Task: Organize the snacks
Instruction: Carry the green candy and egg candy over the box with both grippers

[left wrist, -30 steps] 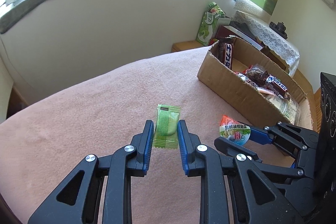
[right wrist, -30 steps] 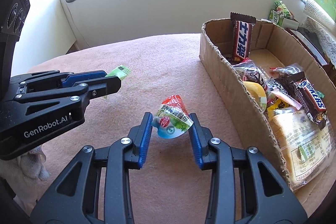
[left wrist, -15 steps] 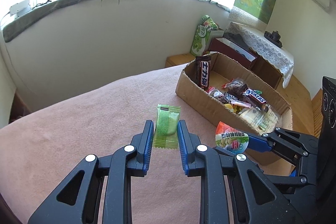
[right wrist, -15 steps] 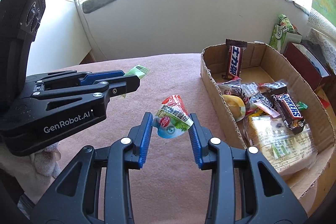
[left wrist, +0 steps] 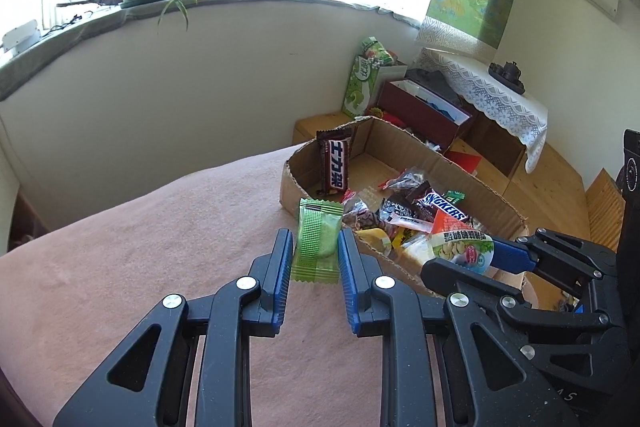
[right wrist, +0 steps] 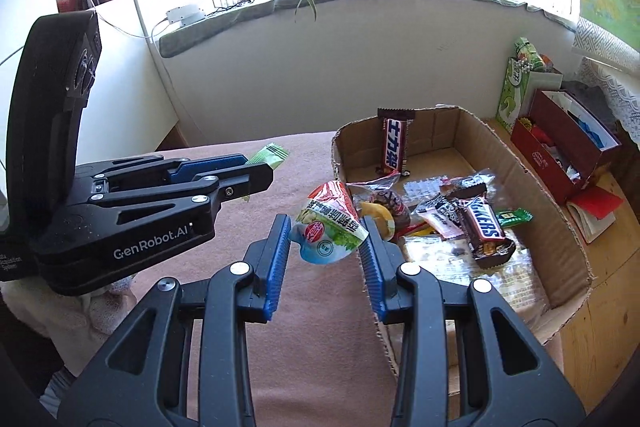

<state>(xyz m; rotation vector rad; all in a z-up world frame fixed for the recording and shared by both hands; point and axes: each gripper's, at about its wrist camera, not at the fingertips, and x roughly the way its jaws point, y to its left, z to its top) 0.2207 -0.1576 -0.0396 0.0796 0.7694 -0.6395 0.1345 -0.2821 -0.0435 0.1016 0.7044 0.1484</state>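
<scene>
Two tools, one snack apiece

The left gripper holds a green packet upright between its blue pads, above the pink cloth. Just to the right, the right gripper grips a red and white packet over the near edge of the cardboard box. Inside the box lie a Snickers bar and other snacks; one dark bar stands against the far corner.

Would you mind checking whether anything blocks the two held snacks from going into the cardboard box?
Nothing visible does. The green candy packet and the jelly cup hang at the near wall of the open-topped cardboard box, above its rim.
</scene>
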